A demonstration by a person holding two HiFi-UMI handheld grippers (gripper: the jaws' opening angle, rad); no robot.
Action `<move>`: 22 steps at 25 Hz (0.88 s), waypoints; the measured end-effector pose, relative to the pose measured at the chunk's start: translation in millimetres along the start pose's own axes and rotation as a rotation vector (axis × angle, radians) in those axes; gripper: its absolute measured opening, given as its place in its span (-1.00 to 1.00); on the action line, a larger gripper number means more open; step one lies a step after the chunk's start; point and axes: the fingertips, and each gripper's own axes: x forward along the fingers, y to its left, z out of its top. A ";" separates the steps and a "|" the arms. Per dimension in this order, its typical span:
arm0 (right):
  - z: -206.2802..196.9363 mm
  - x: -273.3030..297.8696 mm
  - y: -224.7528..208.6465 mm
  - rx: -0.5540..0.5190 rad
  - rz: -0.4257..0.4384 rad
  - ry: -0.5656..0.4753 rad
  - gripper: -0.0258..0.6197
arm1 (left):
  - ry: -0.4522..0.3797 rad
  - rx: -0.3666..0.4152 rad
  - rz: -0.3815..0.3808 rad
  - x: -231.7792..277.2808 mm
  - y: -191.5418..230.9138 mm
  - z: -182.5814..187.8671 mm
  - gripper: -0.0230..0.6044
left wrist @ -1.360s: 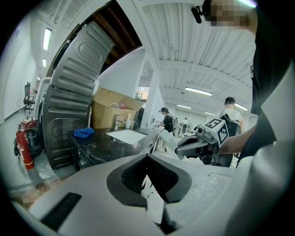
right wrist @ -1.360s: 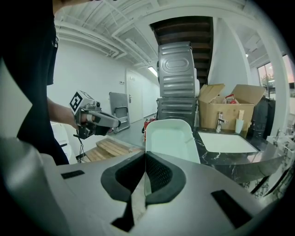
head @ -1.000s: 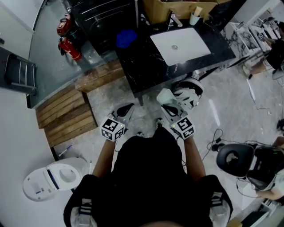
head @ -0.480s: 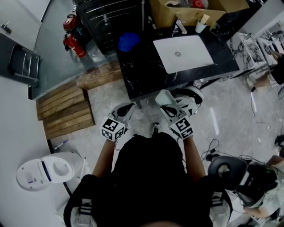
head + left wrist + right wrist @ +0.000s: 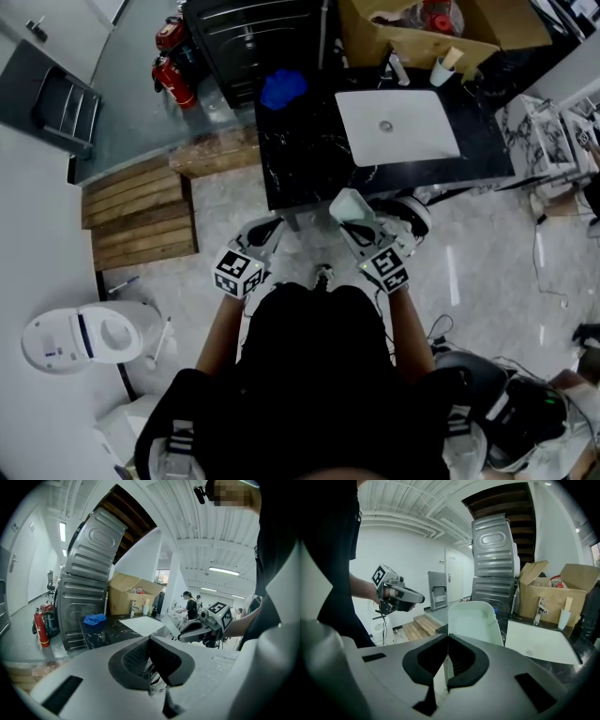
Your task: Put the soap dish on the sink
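A pale green soap dish [image 5: 348, 205] stands on edge in my right gripper [image 5: 355, 226], which is shut on its lower rim; in the right gripper view the soap dish [image 5: 474, 619] rises just beyond the jaws [image 5: 447, 639]. The white sink [image 5: 398, 127] is set in a black marble counter [image 5: 300, 155] ahead, and the dish is short of the counter's near edge. My left gripper [image 5: 265, 232] hangs level with the right one, a little left of it. Its jaws [image 5: 150, 640] are shut with nothing in them.
A blue cloth [image 5: 283, 89] lies on the counter's left part. A faucet [image 5: 397, 67] and a cup [image 5: 441, 70] stand behind the sink, before a cardboard box [image 5: 422, 33]. A wooden pallet [image 5: 141, 211], fire extinguishers [image 5: 175, 58] and a toilet [image 5: 80, 337] are at the left.
The counter and sink have slid lower and nearer in the head view as the person moves towards them. Both grippers keep their pose, the right one still holding the dish.
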 end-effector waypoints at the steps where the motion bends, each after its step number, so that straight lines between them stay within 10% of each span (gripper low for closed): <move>1: -0.9 0.2 -1.2 -0.003 0.009 0.000 -0.93 | 0.000 -0.001 0.009 1.2 -0.1 -0.1 -0.93; 22: -20.1 -6.6 -20.2 -0.031 0.107 0.000 -0.93 | 0.016 -0.011 0.101 13.3 -17.0 -2.9 -0.93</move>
